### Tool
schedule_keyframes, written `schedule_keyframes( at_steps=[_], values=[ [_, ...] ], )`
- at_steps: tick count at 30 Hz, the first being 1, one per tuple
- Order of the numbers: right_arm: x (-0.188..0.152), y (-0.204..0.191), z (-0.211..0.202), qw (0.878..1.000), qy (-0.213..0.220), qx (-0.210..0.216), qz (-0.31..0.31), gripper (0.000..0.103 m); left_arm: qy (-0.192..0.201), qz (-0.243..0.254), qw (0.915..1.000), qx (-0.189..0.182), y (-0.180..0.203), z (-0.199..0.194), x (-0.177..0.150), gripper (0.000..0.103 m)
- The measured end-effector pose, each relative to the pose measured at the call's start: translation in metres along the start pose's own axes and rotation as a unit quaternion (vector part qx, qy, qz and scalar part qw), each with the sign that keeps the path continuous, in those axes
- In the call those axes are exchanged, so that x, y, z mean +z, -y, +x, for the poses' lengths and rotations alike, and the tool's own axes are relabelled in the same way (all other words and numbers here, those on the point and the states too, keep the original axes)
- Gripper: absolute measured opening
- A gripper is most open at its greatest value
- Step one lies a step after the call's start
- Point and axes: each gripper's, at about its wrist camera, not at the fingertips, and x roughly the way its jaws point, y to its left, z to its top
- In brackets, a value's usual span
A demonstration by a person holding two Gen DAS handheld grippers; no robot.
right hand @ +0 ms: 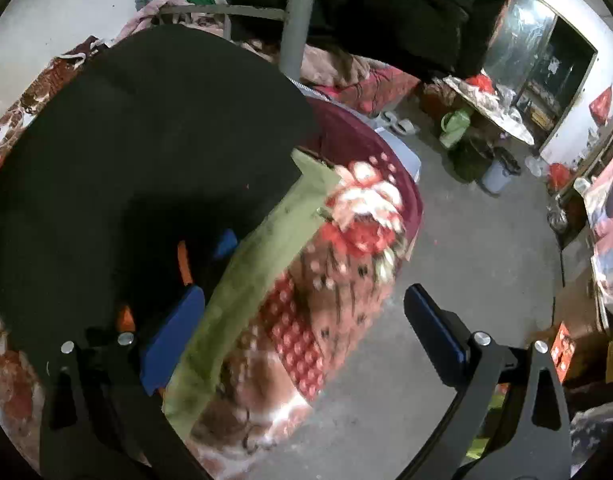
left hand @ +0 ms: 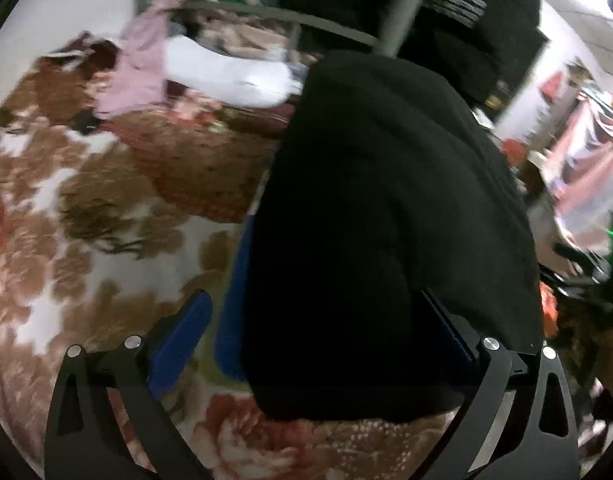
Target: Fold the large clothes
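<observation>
A large black garment point(left hand: 386, 220) lies in a thick folded bundle on the floral blanket point(left hand: 66, 220) of a bed. My left gripper point(left hand: 314, 332) is open and straddles its near end; the cloth touches the right pad point(left hand: 446, 328), while the left pad point(left hand: 182, 340) stands clear. A blue edge point(left hand: 236, 280) shows under the bundle. In the right wrist view the black garment point(right hand: 146, 152) fills the left side, with an olive green cloth point(right hand: 258, 272) along its edge. My right gripper point(right hand: 302, 336) is open over the bed's corner and holds nothing.
Pink point(left hand: 138, 68) and white point(left hand: 226, 72) clothes are heaped at the back of the bed by a grey pole point(right hand: 298, 16) with dark clothes hanging. Right of the bed is bare concrete floor point(right hand: 466, 240), with a cluttered table point(right hand: 486, 108), a green bag point(right hand: 456, 126) and a bucket point(right hand: 496, 178).
</observation>
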Motion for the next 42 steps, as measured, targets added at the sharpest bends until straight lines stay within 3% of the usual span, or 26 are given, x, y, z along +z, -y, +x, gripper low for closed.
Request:
schedule_keyframes(
  at_steps=[3, 5, 9, 11, 17, 26, 30, 33, 36, 42],
  values=[
    [-0.008, 0.005, -0.045, 0.999, 0.02, 0.017, 0.033, 0.098, 0.016, 0.025, 0.9996, -0.003, 0.015, -0.037, -0.003, 0.098],
    [-0.013, -0.001, -0.077, 0.999, 0.031, 0.017, 0.033, 0.098, 0.052, 0.04, 0.9978, -0.008, 0.029, -0.075, -0.009, 0.098],
    [-0.025, -0.016, -0.147, 0.997, 0.052, 0.031, 0.041, 0.098, 0.094, 0.023, 0.9952, -0.015, 0.044, -0.132, -0.026, 0.098],
    [-0.031, -0.022, -0.176, 0.996, 0.067, 0.031, 0.041, 0.098, 0.093, 0.019, 0.9955, -0.006, 0.052, -0.149, -0.035, 0.098],
    [-0.052, -0.049, -0.261, 0.997, 0.072, 0.028, 0.017, 0.098, 0.095, 0.08, 0.9923, 0.008, 0.085, -0.219, -0.067, 0.098],
    [-0.073, -0.078, -0.38, 0.996, 0.079, 0.052, 0.005, 0.098, 0.08, 0.092, 0.9925, 0.008, 0.109, -0.315, -0.096, 0.098],
    [-0.082, -0.082, -0.414, 0.995, 0.081, 0.056, 0.013, 0.098, 0.107, 0.112, 0.9879, 0.014, 0.117, -0.348, -0.105, 0.098],
    [-0.087, -0.088, -0.426, 0.995, 0.074, 0.07, 0.003, 0.098, 0.103, 0.107, 0.9888, 0.011, 0.123, -0.362, -0.11, 0.098],
    [-0.094, -0.085, -0.437, 0.993, 0.085, 0.08, 0.006, 0.098, 0.106, 0.113, 0.9873, 0.033, 0.129, -0.368, -0.113, 0.098],
    [-0.111, -0.075, -0.433, 0.991, 0.084, 0.099, 0.004, 0.098, 0.098, 0.104, 0.9882, 0.054, 0.138, -0.37, -0.113, 0.098]
  ],
)
